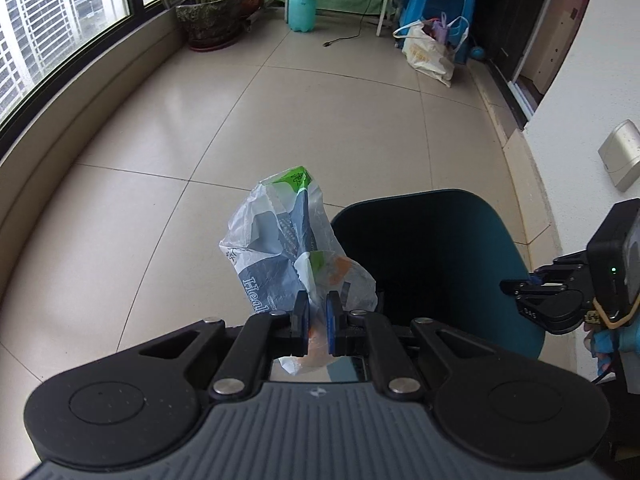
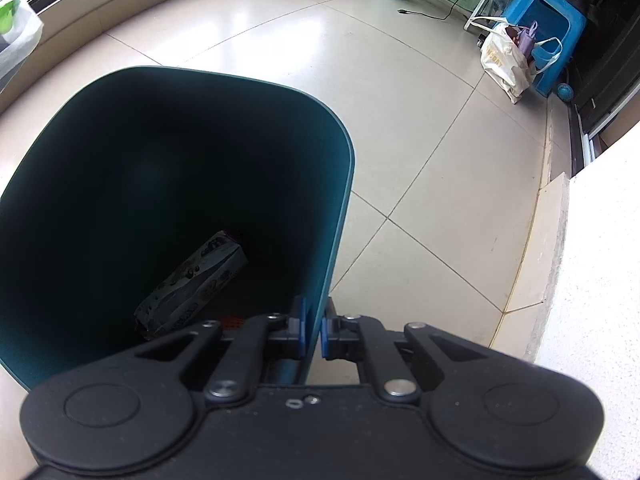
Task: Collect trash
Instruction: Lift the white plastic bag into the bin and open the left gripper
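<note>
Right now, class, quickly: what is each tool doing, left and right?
Left tool: closed on a crumpled plastic bag, held up beside the bin.
Right tool: closed on the bin's rim.

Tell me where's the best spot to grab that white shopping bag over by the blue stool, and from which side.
Take the white shopping bag by its looped handles, coming from above. It sits slumped on the floor against the blue stool, and the handles stand up free at its open top, so a pinch there looks easiest; the soft, sagging sides would probably just crumple.
</note>
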Demonstrator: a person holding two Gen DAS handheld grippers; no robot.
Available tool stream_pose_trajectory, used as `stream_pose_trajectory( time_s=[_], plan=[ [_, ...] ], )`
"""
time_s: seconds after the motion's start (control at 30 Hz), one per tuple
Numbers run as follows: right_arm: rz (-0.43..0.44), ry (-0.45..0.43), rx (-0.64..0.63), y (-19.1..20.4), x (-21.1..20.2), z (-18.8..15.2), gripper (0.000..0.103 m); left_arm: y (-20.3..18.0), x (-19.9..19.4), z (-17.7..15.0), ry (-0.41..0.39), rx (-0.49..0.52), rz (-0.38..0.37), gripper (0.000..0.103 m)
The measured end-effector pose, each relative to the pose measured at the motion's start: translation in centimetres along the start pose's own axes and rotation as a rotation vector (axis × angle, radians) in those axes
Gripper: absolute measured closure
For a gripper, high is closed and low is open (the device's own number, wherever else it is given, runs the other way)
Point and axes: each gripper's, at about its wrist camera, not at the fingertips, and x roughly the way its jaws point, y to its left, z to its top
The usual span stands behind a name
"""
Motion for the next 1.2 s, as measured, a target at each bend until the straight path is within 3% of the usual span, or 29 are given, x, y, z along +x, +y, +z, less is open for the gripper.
stream_pose_trajectory(
  time_s=[0.1, 0.2, 0.43, 0.8, 1.2],
  plan=[
    [0.002, -0.001, -0.001, 0.1, 0.1, 0.0, 0.097, -3.0, 0.1, 0.8, -0.007, 0.063, -0.056, 0.095],
    [0.002, 0.0, -0.003, 0.1, 0.1, 0.0, 0.097, -6.0, 1.9, 0.8, 0.036, 0.129, -0.106, 0.095],
    [0.012, -0.003, -0.001, 0.0, 0.1, 0.0, 0.097, -10.8, 9.9, -1.5, 0.201, 0.236, -0.088, 0.095],
    [0.029, -0.011, 0.001, -0.5, 0.1, -0.3, 0.097, -11.2, 18.6, -3.2, 0.358, 0.22, -0.042, 0.095],
    [0.03, -0.006, 0.003, -0.7, 0.2, -0.2, 0.097, -9.8, 18.8, -2.7, 0.361, 0.187, -0.085, 0.09]
  ],
)
